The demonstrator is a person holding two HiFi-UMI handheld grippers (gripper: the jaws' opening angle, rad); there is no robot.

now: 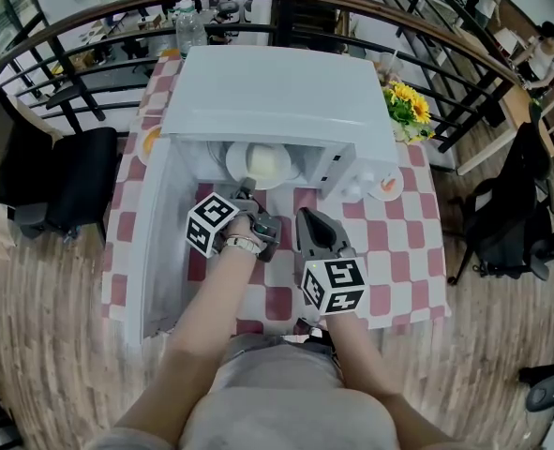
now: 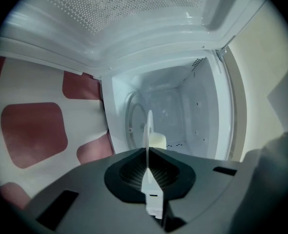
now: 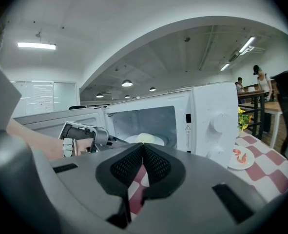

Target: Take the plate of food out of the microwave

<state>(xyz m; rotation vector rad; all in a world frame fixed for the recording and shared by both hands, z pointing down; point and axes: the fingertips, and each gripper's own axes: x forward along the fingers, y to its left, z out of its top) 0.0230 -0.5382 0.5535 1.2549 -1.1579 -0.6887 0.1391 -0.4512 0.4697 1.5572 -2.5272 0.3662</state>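
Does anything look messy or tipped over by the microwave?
No, nothing stands out. The round white plate looks level in the open white microwave, pinched at its rim by the left gripper, with the pale lump of food on it. No spill shows.

Plate (image 1: 233, 163) half under microwave roof (image 1: 277, 92)

1. We see a worktop (image 1: 417, 242) covered all over by a red-and-white checked cloth (image 1: 389, 289).
2. A white microwave (image 1: 277, 92) stands in the middle of it, its door swung open on its left side.
3. Just right of the microwave's front lies a small plate (image 1: 386, 186) with something orange-pink on it.
4. Right of the microwave, further back, sunflowers (image 1: 408, 106) stand at the worktop's edge.
5. Behind the microwave's back left corner stands a clear bottle (image 1: 190, 26).
6. Beside the microwave's left wall we make out a round orange thing (image 1: 150, 142), partly hidden.
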